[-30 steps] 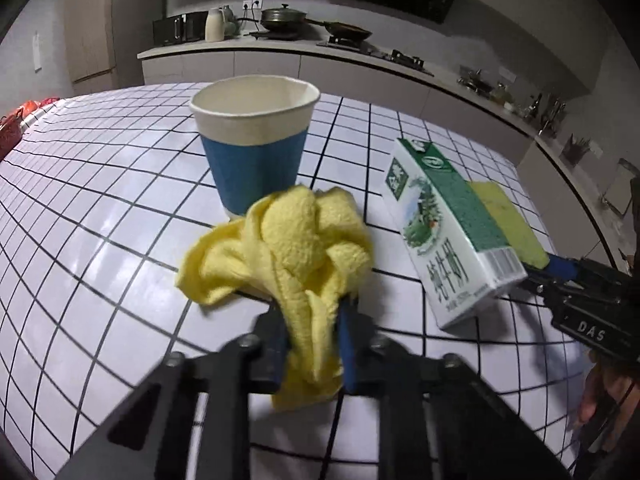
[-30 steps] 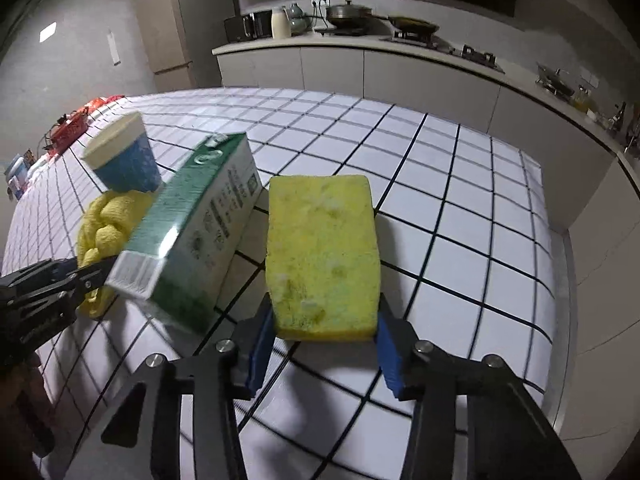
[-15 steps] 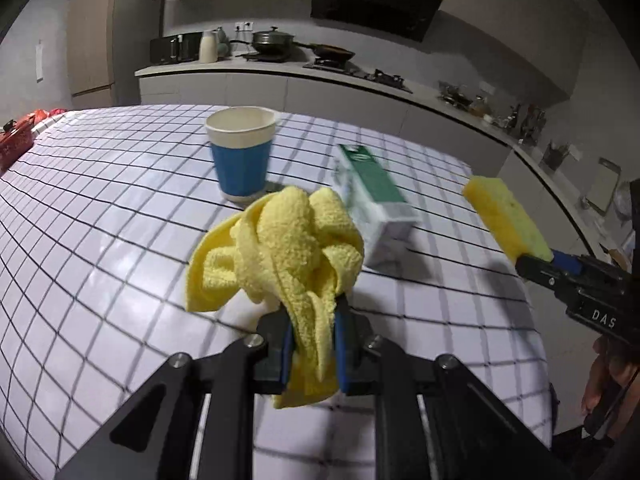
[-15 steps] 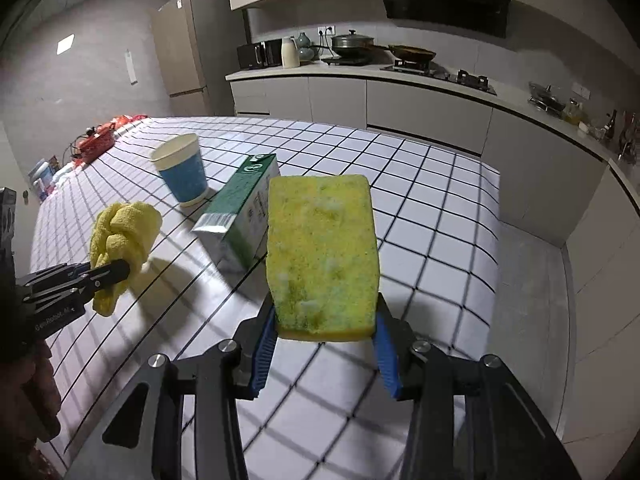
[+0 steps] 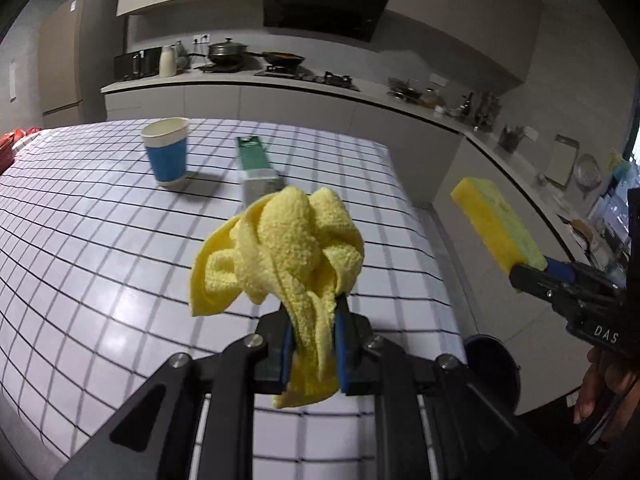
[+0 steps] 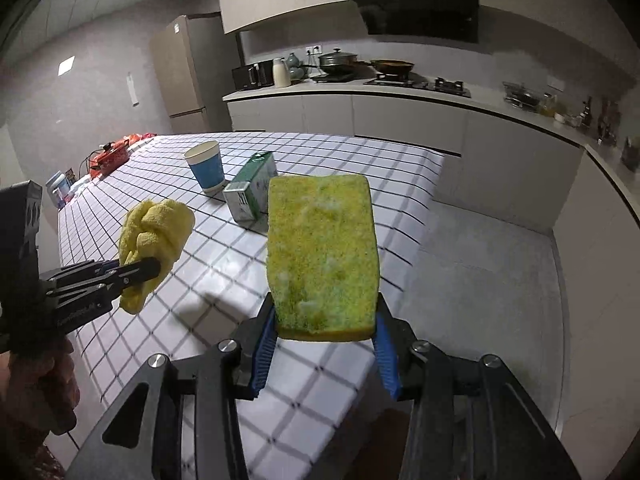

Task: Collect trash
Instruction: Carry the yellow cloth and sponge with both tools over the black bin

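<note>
My left gripper (image 5: pixel 313 346) is shut on a crumpled yellow cloth (image 5: pixel 280 248), held in the air above the near edge of the checked table (image 5: pixel 100 240). In the right wrist view the same cloth (image 6: pixel 154 232) hangs from the left gripper (image 6: pixel 140 268). My right gripper (image 6: pixel 324 340) is shut on a yellow-green sponge (image 6: pixel 322 252), lifted past the table's right edge; in the left wrist view that sponge (image 5: pixel 496 228) sticks up at the right. A blue paper cup (image 5: pixel 166 156) and a green milk carton (image 5: pixel 256 164) stay on the table further back.
A dark round bin (image 5: pixel 492 364) sits on the floor just past the table's near right corner. A grey floor (image 6: pixel 500 272) lies between the table and the kitchen counter (image 6: pixel 400 96). Red items (image 6: pixel 116 152) sit at the table's far left end.
Both grippers have pulled back and up from the cup and carton, carrying the cloth and the sponge. The cup and carton now look smaller and farther away, and the floor and bin have come into view.
</note>
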Available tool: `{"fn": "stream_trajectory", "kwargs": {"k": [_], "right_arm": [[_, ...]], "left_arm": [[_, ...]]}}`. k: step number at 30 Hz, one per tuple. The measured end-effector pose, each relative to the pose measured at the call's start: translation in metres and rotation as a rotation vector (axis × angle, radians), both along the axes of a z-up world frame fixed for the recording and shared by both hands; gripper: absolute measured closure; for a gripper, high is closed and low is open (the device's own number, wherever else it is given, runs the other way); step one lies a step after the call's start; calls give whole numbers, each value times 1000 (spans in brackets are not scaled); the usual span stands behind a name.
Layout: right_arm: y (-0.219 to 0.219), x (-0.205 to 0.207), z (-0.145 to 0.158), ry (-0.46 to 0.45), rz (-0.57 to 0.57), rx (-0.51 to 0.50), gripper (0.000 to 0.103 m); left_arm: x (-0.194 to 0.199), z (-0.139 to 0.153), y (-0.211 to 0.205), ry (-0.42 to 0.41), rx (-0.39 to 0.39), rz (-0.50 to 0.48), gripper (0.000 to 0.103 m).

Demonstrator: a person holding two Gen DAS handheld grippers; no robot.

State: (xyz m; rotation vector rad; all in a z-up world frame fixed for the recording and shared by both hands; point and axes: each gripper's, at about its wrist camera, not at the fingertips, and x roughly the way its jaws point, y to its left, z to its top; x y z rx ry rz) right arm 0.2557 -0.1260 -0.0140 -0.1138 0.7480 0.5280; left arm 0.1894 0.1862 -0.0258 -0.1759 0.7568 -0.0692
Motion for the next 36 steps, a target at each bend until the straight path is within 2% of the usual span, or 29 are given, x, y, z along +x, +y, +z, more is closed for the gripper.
{"fn": "stream_trajectory", "kwargs": {"k": [6,20,29,36], "right_arm": [[-50,-35,5,-12,-59,-10,57],[-137,-80,3,-18,-171,-18,57],[-203,-102,-3,-5,-246,-44,56],[-248,-118,-17,25,-276,-65,56]], "left_arm": [[-15,2,-35,-5,-1,-50,85],[-31,5,-114,-12,11,-204,85],[-40,-5,-177,9,5,-316,85],[-46,-27,-231,54,11,-393,85]]}}
